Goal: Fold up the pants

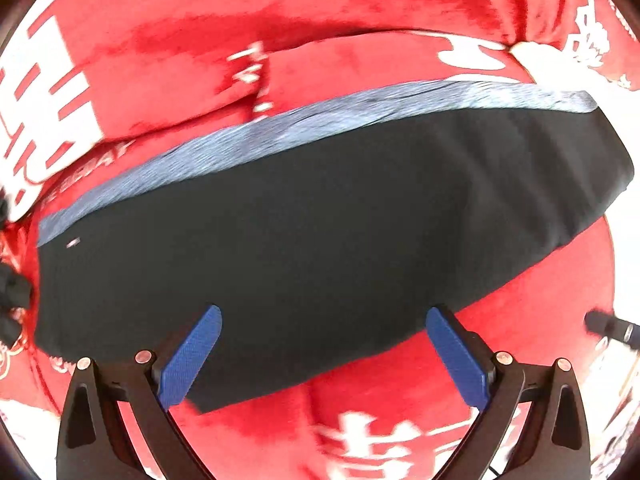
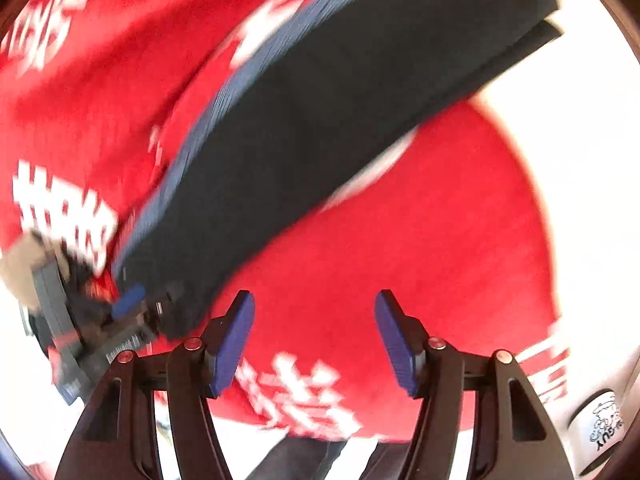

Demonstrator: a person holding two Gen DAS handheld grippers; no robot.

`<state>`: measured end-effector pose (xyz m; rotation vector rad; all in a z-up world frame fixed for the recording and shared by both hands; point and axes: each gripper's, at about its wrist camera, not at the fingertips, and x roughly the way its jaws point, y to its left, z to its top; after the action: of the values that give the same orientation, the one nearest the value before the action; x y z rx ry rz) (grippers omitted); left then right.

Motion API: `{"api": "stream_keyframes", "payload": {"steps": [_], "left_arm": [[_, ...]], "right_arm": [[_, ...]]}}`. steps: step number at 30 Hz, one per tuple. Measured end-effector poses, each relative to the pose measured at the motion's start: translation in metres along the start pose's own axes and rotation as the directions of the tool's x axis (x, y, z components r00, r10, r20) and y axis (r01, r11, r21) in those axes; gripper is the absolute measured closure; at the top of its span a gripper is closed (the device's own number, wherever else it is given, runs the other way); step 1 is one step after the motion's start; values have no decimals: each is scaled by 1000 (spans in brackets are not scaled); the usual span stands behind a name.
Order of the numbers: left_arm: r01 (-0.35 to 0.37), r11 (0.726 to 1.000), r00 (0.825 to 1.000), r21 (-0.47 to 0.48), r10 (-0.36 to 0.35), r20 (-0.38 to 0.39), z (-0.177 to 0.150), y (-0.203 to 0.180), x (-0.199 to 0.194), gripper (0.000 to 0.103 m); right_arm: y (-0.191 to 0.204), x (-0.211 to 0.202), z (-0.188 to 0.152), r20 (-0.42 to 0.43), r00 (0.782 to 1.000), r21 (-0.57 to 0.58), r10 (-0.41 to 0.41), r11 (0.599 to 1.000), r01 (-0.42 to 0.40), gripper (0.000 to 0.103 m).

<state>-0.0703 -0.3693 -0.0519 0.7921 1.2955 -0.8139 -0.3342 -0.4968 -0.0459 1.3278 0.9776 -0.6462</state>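
Black pants (image 1: 320, 220) with a grey-blue waistband (image 1: 280, 128) lie folded flat on a red blanket (image 1: 180, 60) with white characters. My left gripper (image 1: 324, 314) is open, its blue pads (image 1: 192, 360) spread wide above the near edge of the pants, holding nothing. In the right wrist view the pants (image 2: 320, 128) run diagonally from lower left to upper right, with two layers showing at the far end. My right gripper (image 2: 315, 296) is open over bare blanket (image 2: 400, 220), beside the pants. The left gripper (image 2: 128, 300) appears blurred at the lower-left end of the pants.
The blanket is rumpled into folds behind the waistband (image 1: 360, 52). A white cup (image 2: 600, 428) with a drawing stands at the right edge. A dark cylindrical object (image 1: 612, 328) lies at the right. A white surface (image 2: 592, 120) shows beyond the blanket.
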Motion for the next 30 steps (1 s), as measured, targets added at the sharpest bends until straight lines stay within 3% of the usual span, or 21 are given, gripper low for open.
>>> {"api": "stream_keyframes", "payload": {"steps": [3, 7, 11, 14, 16, 20, 21, 22, 25, 28, 30], "left_arm": [[11, 1000, 1000, 15, -11, 15, 20, -33, 4, 0], [12, 1000, 999, 12, -12, 43, 44, -64, 9, 0], [3, 1000, 999, -2, -3, 38, 58, -79, 17, 0], [-8, 1000, 1000, -6, 8, 30, 62, -84, 19, 0], [-19, 1000, 1000, 4, 19, 23, 63, -89, 21, 0], [-36, 999, 999, 26, 36, 9, 64, -97, 32, 0], [-37, 999, 999, 25, 37, 10, 64, -97, 34, 0], [-37, 999, 999, 19, 37, 8, 65, -99, 34, 0], [-40, 999, 999, 14, 40, 26, 67, -98, 24, 0], [-46, 998, 998, 46, 44, 42, 64, -99, 25, 0], [-49, 997, 999, 58, 48, 21, 62, -101, 34, 0]], "right_arm": [[-32, -28, 35, 103, 994, 60, -41, 998, 35, 37], [-76, -61, 76, 239, 965, 169, -103, 984, 63, 37], [-115, -75, 97, 292, 953, 308, -76, 951, -18, 52], [-137, -76, 98, 338, 940, 363, 50, 914, -179, 57], [-141, -72, 99, 342, 933, 352, 109, 906, -234, 57], [-141, -64, 114, 322, 938, 314, 130, 920, -235, 60], [-142, -60, 117, 306, 944, 328, 125, 917, -228, 69], [-142, -57, 121, 295, 947, 337, 129, 913, -229, 85], [-137, -72, 115, 327, 929, 293, 175, 916, -276, 87], [-142, -68, 108, 289, 948, 281, 132, 935, -216, 82], [-149, -68, 106, 288, 944, 291, 161, 925, -246, 82]]}}
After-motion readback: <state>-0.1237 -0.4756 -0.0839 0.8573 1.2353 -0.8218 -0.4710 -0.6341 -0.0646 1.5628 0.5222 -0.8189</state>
